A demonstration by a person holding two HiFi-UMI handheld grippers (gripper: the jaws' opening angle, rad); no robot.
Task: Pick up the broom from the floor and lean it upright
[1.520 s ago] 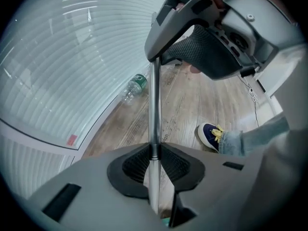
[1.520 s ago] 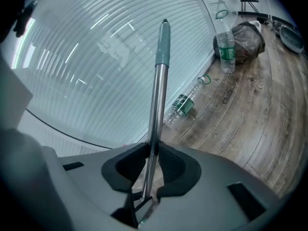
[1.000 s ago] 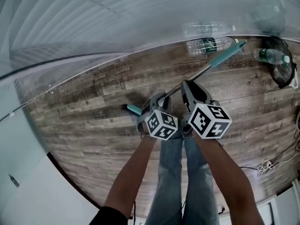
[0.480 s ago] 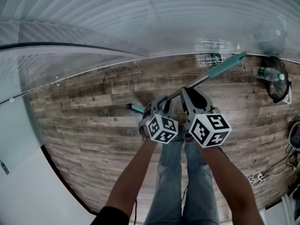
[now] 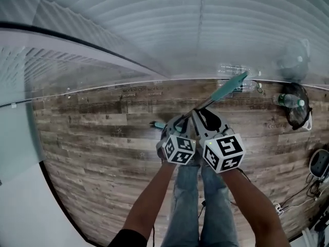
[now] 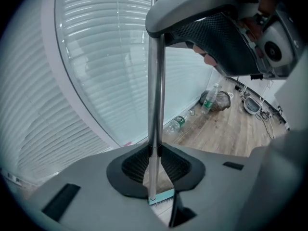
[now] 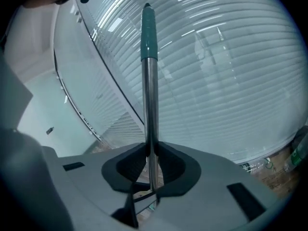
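The broom has a silver pole (image 5: 205, 102), a teal grip (image 5: 230, 86) at its upper right end and a teal head (image 5: 157, 124) at its lower left end, and it hangs slanted above the wooden floor. My left gripper (image 5: 178, 123) is shut on the pole just above the head. My right gripper (image 5: 202, 116) is shut on the pole a little further up. In the left gripper view the pole (image 6: 155, 81) runs up between the pads of my left gripper (image 6: 155, 154), with the head (image 6: 161, 196) below. In the right gripper view the pole (image 7: 150, 105) and grip (image 7: 148, 32) rise from my right gripper (image 7: 150, 150).
A wall of window blinds (image 5: 169, 30) runs along the far edge of the floor. Plastic bottles (image 5: 234, 71) lie at its foot. Another bottle and a dark bag (image 5: 298, 104) are at the right. Cables (image 5: 288, 202) and a white device (image 5: 318, 163) lie near the right edge.
Both grippers have risen with the broom in them. The teal grip end has swung up toward the blinds, so the pole stands steeper than before.
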